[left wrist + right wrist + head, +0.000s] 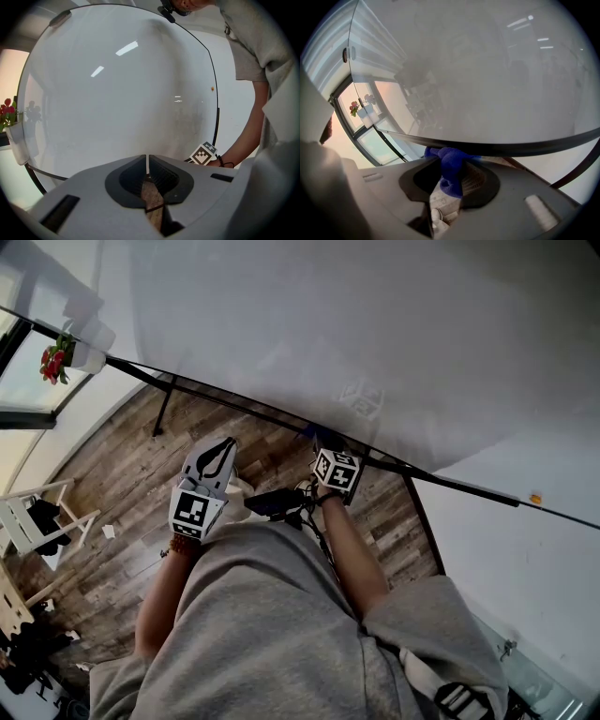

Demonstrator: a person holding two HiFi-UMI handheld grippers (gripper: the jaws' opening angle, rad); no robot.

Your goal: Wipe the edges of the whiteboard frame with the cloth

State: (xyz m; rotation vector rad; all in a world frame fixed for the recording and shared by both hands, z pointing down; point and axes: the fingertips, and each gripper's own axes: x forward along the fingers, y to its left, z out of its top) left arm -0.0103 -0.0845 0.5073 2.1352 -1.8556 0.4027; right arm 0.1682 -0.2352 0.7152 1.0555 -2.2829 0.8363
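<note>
Grey short-sleeved top point(262, 615); pale grey left gripper point(223, 446) and right gripper point(322, 439), each wearing black-and-white marker cubes point(193, 512).

A black whiteboard leg point(165, 407) and a white wooden rack point(19, 519) are standing on the wood-plank floor point(122, 474). A small white scrap point(110, 532) is lying near the rack.
</note>
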